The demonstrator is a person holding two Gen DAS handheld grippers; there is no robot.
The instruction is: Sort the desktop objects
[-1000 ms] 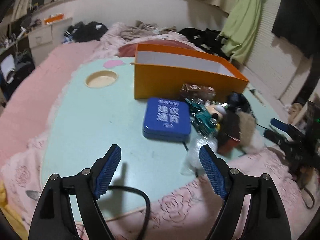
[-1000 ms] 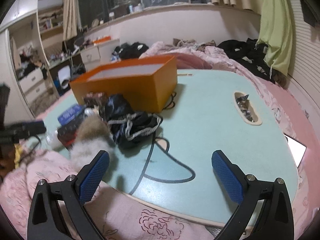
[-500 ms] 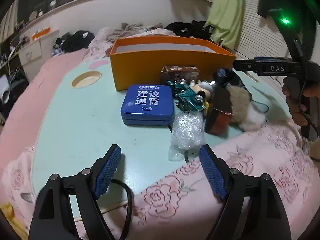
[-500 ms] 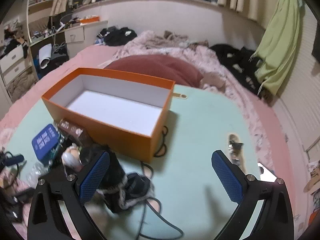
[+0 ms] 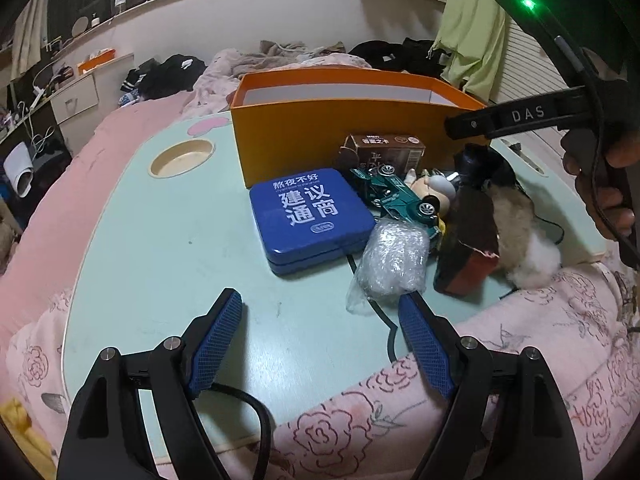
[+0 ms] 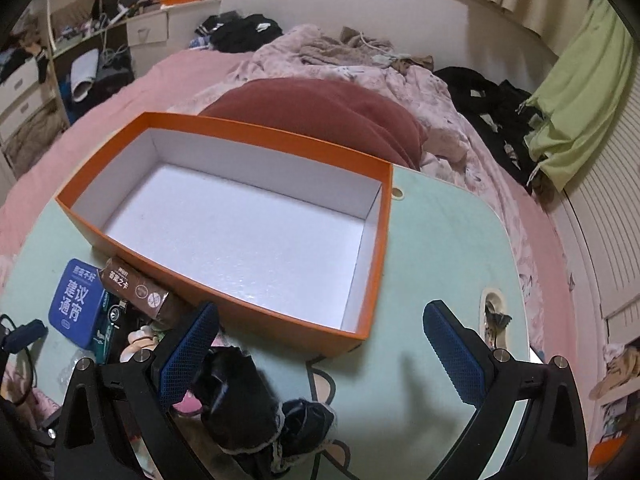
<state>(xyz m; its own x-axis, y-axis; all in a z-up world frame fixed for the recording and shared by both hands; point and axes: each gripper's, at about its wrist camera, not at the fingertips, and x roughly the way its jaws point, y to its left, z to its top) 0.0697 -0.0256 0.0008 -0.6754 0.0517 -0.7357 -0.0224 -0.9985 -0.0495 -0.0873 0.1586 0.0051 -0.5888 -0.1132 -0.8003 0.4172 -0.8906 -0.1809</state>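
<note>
An open orange box with a white inside stands on the pale green bed table; nothing lies in it. In front of it sit a blue tin, a brown carton, a green toy car, a clear plastic wad, a dark red box, a fur tuft and a black pouch. My left gripper is open over the table's near edge, short of the tin. My right gripper is open above the box's near right corner.
The table rests on a pink floral blanket. A round cup recess lies at its left, a slot with crumpled wrappers at its right. A black cable runs across the table. A person's hand holds the right gripper's handle.
The right gripper has risen and swung from low at the table's near edge to above the orange box, now looking down into it. The left gripper has drifted slightly toward the objects.
</note>
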